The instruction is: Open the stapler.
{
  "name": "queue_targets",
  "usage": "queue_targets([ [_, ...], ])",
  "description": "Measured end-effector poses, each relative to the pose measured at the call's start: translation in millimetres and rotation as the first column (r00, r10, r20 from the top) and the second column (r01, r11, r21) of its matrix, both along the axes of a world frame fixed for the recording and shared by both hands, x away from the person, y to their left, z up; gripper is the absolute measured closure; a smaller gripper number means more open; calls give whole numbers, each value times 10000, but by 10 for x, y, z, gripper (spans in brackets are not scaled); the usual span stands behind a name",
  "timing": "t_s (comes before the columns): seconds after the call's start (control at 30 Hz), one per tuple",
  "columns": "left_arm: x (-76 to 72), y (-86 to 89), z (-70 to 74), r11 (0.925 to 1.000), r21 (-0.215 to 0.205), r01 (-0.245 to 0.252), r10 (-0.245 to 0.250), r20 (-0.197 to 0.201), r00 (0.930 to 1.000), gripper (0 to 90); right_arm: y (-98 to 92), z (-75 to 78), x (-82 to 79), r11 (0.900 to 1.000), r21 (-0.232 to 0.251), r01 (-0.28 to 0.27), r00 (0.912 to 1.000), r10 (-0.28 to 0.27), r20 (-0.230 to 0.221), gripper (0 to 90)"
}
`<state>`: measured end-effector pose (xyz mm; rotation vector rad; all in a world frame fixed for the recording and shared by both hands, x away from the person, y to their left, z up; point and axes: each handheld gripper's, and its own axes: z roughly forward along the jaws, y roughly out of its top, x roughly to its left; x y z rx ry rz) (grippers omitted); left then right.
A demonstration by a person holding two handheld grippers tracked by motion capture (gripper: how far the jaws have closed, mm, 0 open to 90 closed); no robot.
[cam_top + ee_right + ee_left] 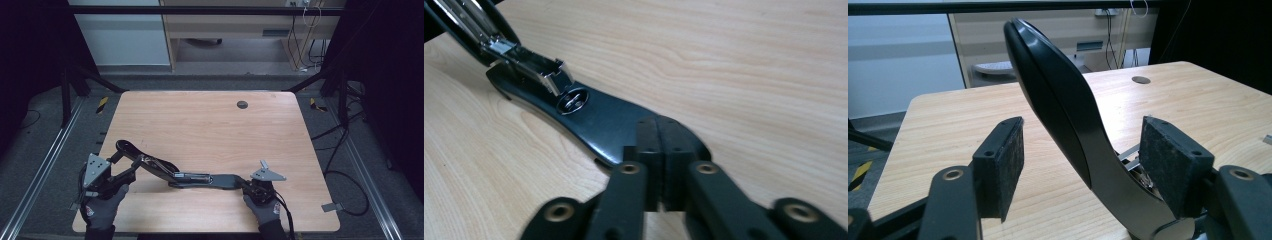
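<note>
A black stapler (192, 178) lies swung open on the wooden table (210, 120), base flat and top arm (145, 161) angled up to the left. My left gripper (131, 164) is open with that arm (1058, 90) standing between its pads; the left pad (1003, 160) is clear of it, the right pad (1168, 160) sits close against it. My right gripper (244, 184) is at the base's right end. In the right gripper view its pads (666, 150) are closed together over the end of the base (599, 115), with the metal staple channel (531, 65) beyond.
A round cable hole (242, 104) sits near the table's far edge. Black frame posts stand at both far corners, and cables (345, 175) trail on the floor at the right. A wooden cabinet (225, 25) stands behind the table.
</note>
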<state>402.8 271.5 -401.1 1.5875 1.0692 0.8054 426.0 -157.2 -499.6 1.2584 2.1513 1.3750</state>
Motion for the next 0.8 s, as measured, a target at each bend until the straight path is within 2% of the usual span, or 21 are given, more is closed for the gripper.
queue_targets([
  [0.27,-18,-9,-6,9995,251,186,-182,-159,9997,302,-169,138,33,9997,31,255,9994,-256,214,744],
  [0.47,-60,19,-17,9989,454,141,-126,-328,9994,273,-271,211,44,9986,-21,529,9982,-528,272,669],
  [0.63,-124,68,-97,9961,882,64,-21,-492,9988,261,-312,264,63,9973,-50,735,9967,-733,347,649],
  [0.8,-134,92,-195,9944,1052,53,31,-788,9969,254,-343,322,105,9952,-356,911,9949,-894,464,645],
])
